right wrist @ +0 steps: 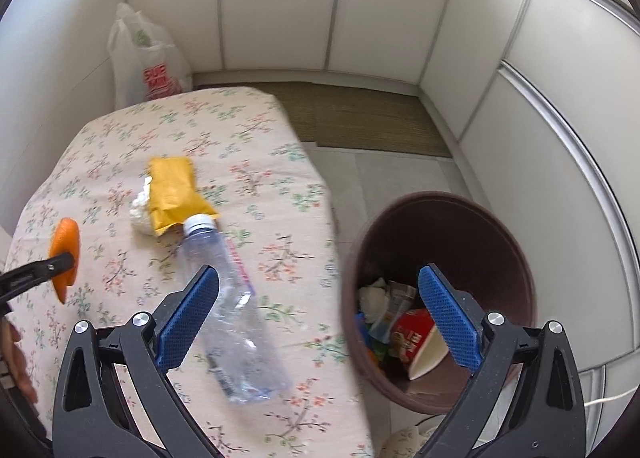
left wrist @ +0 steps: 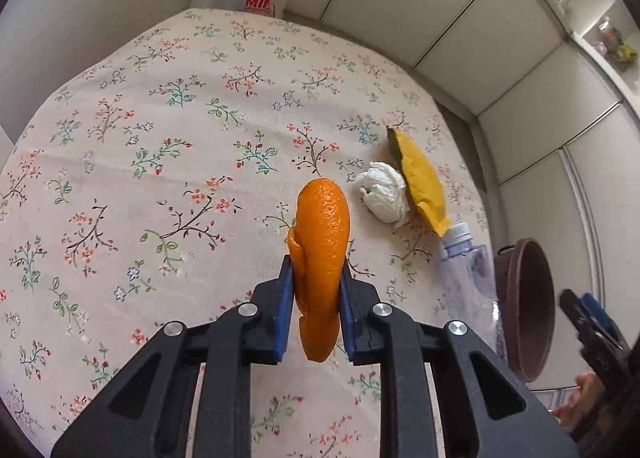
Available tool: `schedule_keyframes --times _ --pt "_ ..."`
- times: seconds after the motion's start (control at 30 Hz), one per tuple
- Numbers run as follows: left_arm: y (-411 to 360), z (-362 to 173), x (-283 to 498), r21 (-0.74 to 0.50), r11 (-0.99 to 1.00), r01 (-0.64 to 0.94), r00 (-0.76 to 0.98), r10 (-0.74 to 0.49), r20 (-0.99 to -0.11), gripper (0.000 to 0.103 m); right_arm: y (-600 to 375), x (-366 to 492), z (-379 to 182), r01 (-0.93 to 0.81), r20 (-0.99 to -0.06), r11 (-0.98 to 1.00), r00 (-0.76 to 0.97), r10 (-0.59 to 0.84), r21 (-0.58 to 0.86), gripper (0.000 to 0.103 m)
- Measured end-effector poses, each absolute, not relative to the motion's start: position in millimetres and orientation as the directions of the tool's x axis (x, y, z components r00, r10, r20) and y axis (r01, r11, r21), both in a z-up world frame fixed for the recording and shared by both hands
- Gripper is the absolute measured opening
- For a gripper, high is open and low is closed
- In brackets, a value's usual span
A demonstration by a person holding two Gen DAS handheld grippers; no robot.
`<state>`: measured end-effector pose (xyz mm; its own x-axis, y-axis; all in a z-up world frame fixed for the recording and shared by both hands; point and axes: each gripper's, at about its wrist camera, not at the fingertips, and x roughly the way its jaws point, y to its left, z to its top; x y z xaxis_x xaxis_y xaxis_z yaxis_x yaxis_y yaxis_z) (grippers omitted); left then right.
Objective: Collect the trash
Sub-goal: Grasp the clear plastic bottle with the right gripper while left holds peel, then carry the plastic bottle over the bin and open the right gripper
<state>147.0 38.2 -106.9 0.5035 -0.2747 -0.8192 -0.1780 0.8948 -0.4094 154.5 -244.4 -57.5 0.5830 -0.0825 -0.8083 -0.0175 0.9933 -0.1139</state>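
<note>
The left tongs [left wrist: 316, 286] gripped one orange peel [left wrist: 322, 258], light, limp and best pinched mid-strip, above the table [left wrist: 120, 186]. The right tongs [right wrist: 320, 310] stood open and empty. One crushable bottle [right wrist: 236, 306], one yellow pouch [right wrist: 174, 186] and one tissue wad [right wrist: 141, 214] lay on the table; one bin [right wrist: 440, 298] stood beside it.

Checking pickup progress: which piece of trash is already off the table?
The orange peel, clamped in the left gripper. The plastic bottle, yellow packet and crumpled tissue lie on the tablecloth.
</note>
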Motion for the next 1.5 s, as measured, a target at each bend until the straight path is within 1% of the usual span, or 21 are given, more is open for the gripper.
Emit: schedule_keyframes --times 0.1,0.2,0.37,0.57,0.67,0.77,0.8,0.83,0.87,1.0,1.13,1.3,1.5 --pt "53.6 -88.1 123.1 -0.497 0.852 -0.165 0.548 -0.339 -0.764 0.021 -225.3 163.5 -70.7 -0.067 -0.823 0.99 0.564 -0.064 -0.123 0.096" --pt "64.7 -75.3 102.4 -0.553 0.818 -0.159 0.596 -0.367 -0.714 0.021 -209.4 173.0 -86.6 -0.104 -0.839 0.987 0.542 -0.046 -0.122 0.096" --pt "63.4 -60.1 98.3 -0.548 0.83 -0.106 0.621 -0.375 -0.688 0.021 -189.7 185.4 -109.5 -0.156 -0.856 0.984 0.517 0.006 -0.087 0.096" --pt "61.6 -56.4 100.7 -0.543 0.836 -0.076 0.623 -0.386 -0.681 0.021 -173.0 194.6 -133.8 -0.201 -0.867 0.973 0.498 0.001 -0.114 0.096" --pt "61.9 -59.8 101.2 -0.542 0.837 -0.075 0.612 -0.391 -0.687 0.021 -171.5 200.0 -141.5 -0.204 -0.875 0.976 0.483 0.038 -0.07 0.095" --pt "64.2 -63.3 99.8 -0.54 0.838 -0.079 0.605 -0.391 -0.694 0.021 -172.9 203.3 -147.6 -0.204 -0.889 0.979 0.45 0.08 -0.016 0.083" --pt "65.0 -64.2 99.8 -0.538 0.839 -0.081 0.603 -0.389 -0.697 0.021 -171.8 204.3 -150.5 -0.205 -0.897 0.979 0.433 0.085 -0.007 0.077" --pt "65.9 -64.9 99.4 -0.536 0.84 -0.083 0.602 -0.386 -0.698 0.021 -170.9 205.0 -152.1 -0.204 -0.902 0.979 0.425 0.081 -0.008 0.067" --pt "66.6 -65.5 99.2 -0.535 0.84 -0.086 0.602 -0.384 -0.7 0.021 -170.1 205.0 -153.0 -0.207 -0.904 0.978 0.418 0.084 -0.004 0.066" --pt "67.8 -67.7 99.5 -0.531 0.842 -0.096 0.598 -0.378 -0.707 0.021 -170.5 203.7 -150.0 -0.205 -0.906 0.978 0.405 0.122 0.04 0.058" --pt "63.9 -67.3 99.7 -0.526 0.845 -0.095 0.599 -0.373 -0.708 0.021 -172.3 198.4 -141.9 -0.211 -0.901 0.976 0.411 0.137 0.052 0.058" --pt "58.2 -65.7 100.1 -0.521 0.849 -0.087 0.605 -0.371 -0.705 0.021 -178.4 188.2 -117.0 -0.219 -0.873 0.974 0.462 0.157 0.06 0.058" --pt "53.4 -68.0 101.4 -0.518 0.851 -0.083 0.604 -0.371 -0.706 0.021 -202.5 176.2 -73.6 -0.189 -0.811 0.98 0.561 0.164 0.067 0.058"
